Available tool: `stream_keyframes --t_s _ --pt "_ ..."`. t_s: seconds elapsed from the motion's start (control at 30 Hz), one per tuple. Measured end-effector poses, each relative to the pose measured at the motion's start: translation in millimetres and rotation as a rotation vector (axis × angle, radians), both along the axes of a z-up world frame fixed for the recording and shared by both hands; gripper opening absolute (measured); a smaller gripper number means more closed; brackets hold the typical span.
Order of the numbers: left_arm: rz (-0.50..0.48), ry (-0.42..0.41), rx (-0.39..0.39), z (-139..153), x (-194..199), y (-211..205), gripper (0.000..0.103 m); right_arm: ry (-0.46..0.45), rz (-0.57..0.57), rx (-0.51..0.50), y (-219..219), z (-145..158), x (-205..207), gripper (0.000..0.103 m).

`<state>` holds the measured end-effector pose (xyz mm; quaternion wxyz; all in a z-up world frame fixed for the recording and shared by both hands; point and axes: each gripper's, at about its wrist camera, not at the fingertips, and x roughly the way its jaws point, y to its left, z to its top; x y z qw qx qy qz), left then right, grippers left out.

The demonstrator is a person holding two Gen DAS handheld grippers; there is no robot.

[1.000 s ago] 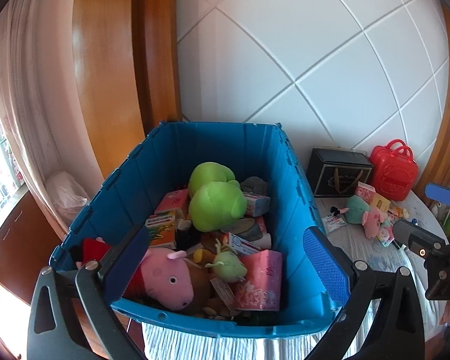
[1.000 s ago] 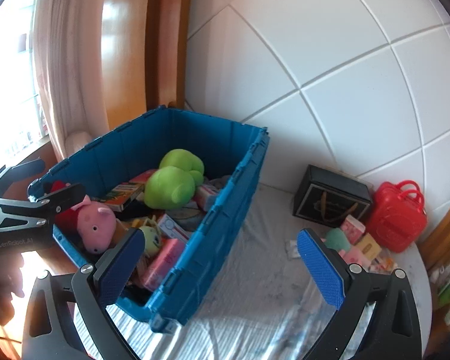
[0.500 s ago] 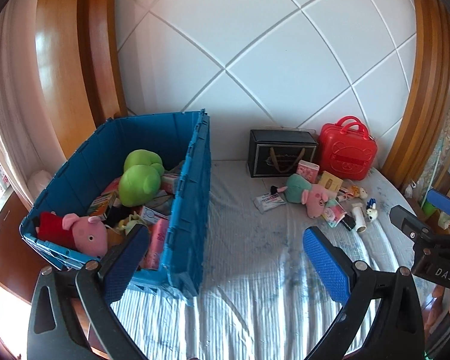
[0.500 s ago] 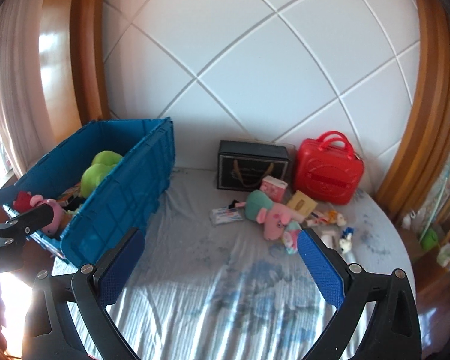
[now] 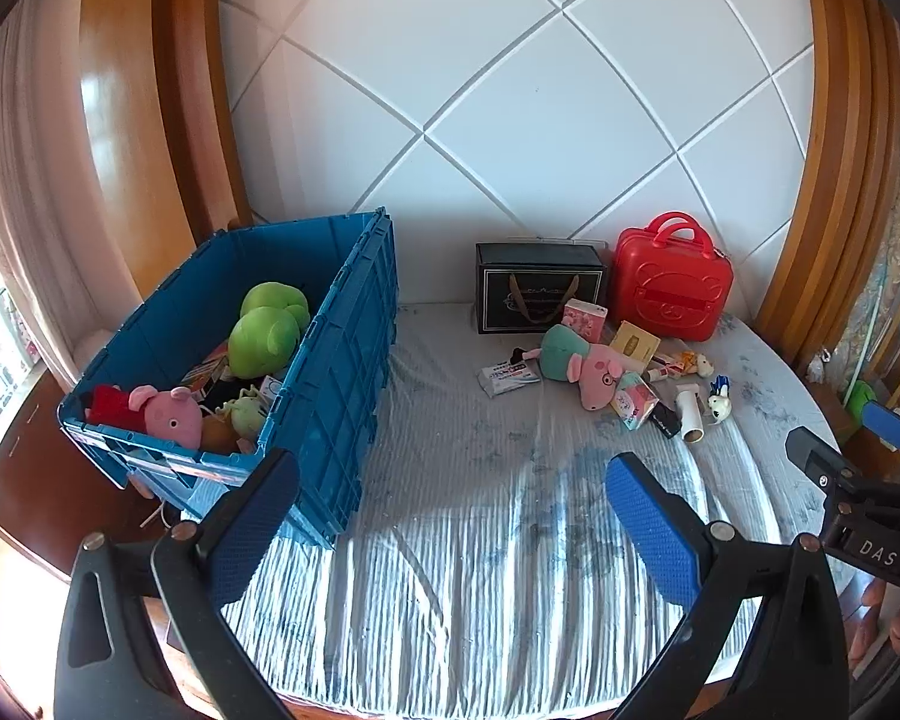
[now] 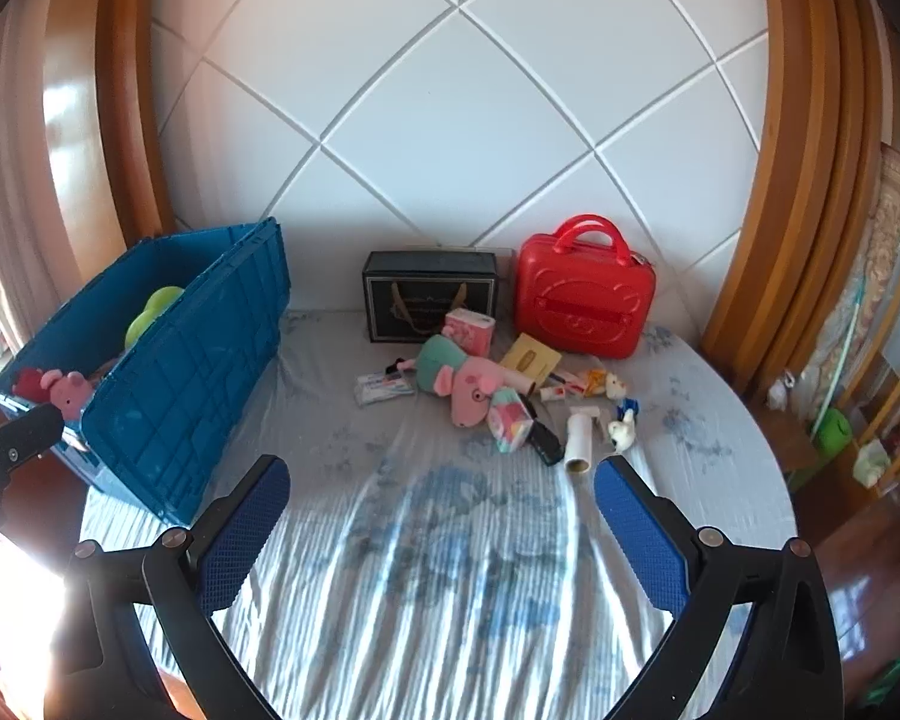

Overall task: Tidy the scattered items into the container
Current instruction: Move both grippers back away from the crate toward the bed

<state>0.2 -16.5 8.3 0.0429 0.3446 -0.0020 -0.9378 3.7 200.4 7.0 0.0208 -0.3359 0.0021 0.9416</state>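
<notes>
With both claws released and empty, right claw (image 6: pixel 441 531) faces toys at twelve o'clock; blue crate (image 6: pixel 180 372) waits at ten o'clock for them.

Blue crate (image 5: pixel 336 372); red case (image 5: pixel 669 291)

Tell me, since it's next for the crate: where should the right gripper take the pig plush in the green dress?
Probably the green-dressed body of the pig plush, from above. It lies on its side on the bedspread, its soft torso bare toward the blue crate, while small packets crowd the head. The right gripper is open.
</notes>
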Motion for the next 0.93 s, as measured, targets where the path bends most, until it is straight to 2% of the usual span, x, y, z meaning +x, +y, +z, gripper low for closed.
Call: stream_keyframes --t_s 0.17,0.43,0.93 --pt "0.002 0.003 -0.025 5.3 3.9 11.4 0.103 0.002 -0.008 -0.006 9.1 0.2 10.9 0.103" --pt "0.001 -0.015 0.022 9.8 -1.0 4.8 0.103 0.006 -0.025 0.003 10.3 5.2 14.8 0.103" --pt "0.043 0.015 -0.006 12.1 -1.5 -1.5 0.103 0.007 -0.025 0.026 6.8 7.8 11.0 0.103"
